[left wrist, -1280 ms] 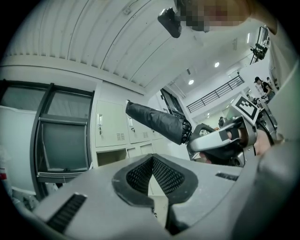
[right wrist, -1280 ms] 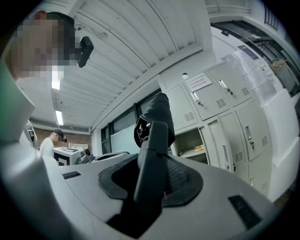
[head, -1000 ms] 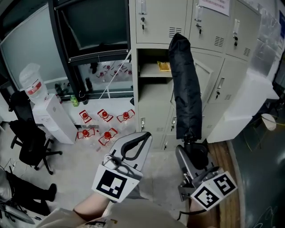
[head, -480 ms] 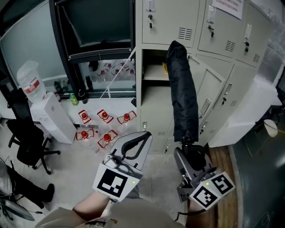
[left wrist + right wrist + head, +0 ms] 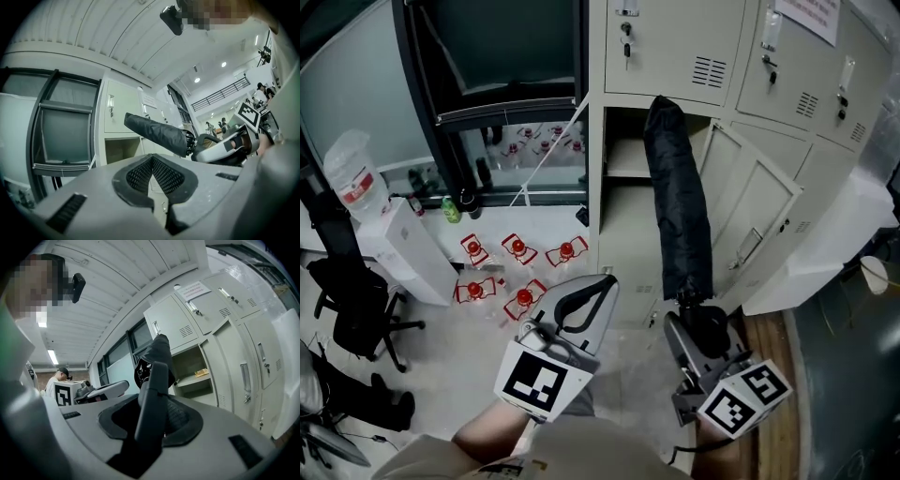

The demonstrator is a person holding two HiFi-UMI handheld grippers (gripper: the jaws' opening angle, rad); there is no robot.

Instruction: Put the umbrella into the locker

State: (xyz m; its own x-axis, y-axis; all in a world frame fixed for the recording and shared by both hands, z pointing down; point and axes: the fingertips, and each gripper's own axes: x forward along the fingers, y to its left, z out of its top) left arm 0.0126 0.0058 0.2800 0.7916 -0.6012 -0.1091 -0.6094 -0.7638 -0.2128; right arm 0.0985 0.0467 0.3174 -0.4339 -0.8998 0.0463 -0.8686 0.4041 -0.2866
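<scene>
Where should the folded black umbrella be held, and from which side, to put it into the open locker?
By the hard handle at its lower end, coming from below, as the right gripper does now. The umbrella is long, its fabric is soft, and its free tip points toward the open locker.

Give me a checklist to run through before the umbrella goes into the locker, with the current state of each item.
1. Grip: ok. The right tongs are shut on the handle of the umbrella.
2. Umbrella folded: ok. The canopy is wrapped tight and slim.
3. Locker door open: ok. It is swung out to the right, exposing the open compartment.
4. Room inside: cannot tell. The shelf carries a small yellowish object, and the umbrella hides part of the interior.
5. Left tongs out of the way: ok. They are shut, empty and left of the umbrella.
6. Tip aligned with the opening: cannot tell. It overlaps the opening in the head view, but the depth is unclear.
</scene>
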